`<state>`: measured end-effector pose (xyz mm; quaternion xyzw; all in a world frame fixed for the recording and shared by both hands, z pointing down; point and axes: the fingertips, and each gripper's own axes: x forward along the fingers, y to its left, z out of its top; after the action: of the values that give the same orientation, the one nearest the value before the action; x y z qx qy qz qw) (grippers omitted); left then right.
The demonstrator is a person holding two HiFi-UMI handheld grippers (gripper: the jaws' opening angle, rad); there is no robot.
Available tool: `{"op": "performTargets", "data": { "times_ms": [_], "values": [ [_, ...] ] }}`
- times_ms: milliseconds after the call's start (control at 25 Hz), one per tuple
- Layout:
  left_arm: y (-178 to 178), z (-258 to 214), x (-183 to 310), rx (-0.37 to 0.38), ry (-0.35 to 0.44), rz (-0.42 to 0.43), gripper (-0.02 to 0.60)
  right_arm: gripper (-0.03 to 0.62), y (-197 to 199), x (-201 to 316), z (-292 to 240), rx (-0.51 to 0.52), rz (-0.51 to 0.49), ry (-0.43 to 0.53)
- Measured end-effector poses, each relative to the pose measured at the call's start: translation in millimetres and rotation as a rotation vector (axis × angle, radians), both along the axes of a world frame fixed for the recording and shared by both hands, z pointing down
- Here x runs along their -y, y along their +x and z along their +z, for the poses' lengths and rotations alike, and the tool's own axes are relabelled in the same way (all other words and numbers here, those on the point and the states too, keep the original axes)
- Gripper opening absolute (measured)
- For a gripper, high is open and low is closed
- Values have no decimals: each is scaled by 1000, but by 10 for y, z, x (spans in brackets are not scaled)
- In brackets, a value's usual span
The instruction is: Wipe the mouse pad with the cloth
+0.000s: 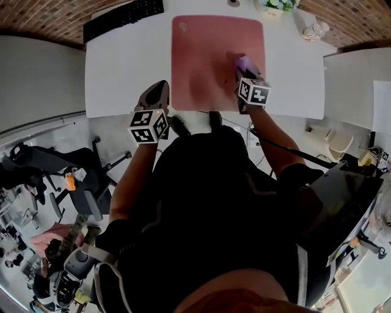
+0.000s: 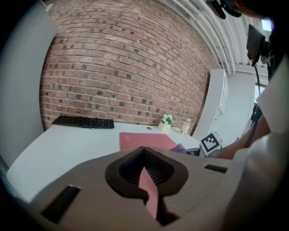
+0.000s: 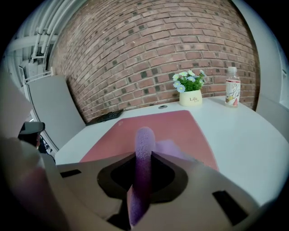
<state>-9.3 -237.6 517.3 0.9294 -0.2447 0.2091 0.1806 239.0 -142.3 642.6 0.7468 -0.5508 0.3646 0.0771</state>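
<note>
Head view shows right gripper (image 1: pixel 241 68) clamped on cloth (image 1: pixel 247 62) atop pad (image 1: pixel 204 49); left gripper (image 1: pixel 159 87) closed, empty, beside it; keyboard (image 1: pixel 123 14), flowers (image 3: pixel 188 80), bottle (image 3: pixel 232 88) behind.

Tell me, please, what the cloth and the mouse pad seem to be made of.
The cloth, clamped in the right gripper, looks like soft purple microfibre or terry: its surface shows a fuzzy nap. The mouse pad looks matte pink, thin and flat, with no glare. It may be fabric-topped or leatherette; I cannot tell which.
</note>
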Motion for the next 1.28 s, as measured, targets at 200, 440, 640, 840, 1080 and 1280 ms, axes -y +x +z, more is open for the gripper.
{"op": "performTargets", "data": {
  "times_ms": [200,440,640,840,1080,1280],
  "values": [
    [-126,-3,61,-3,-2,-13,5,60,-362,229,6,27,-73,1],
    [-286,-21,113,-5,-6,-26,5,60,-803,473,-5,57,-156,6],
    [-420,13,182,3,-7,-37,5,60,-1133,658,-8,37,-245,-3],
    [-524,5,226,7,-7,-40,5,60,-1405,834,-22,41,-298,0],
    [-672,36,278,12,-13,-47,5,60,-1705,991,-14,62,-335,-1],
    [-791,50,349,10,-14,-43,5,60,-1979,1102,2,89,-355,-7]
  ]
}}
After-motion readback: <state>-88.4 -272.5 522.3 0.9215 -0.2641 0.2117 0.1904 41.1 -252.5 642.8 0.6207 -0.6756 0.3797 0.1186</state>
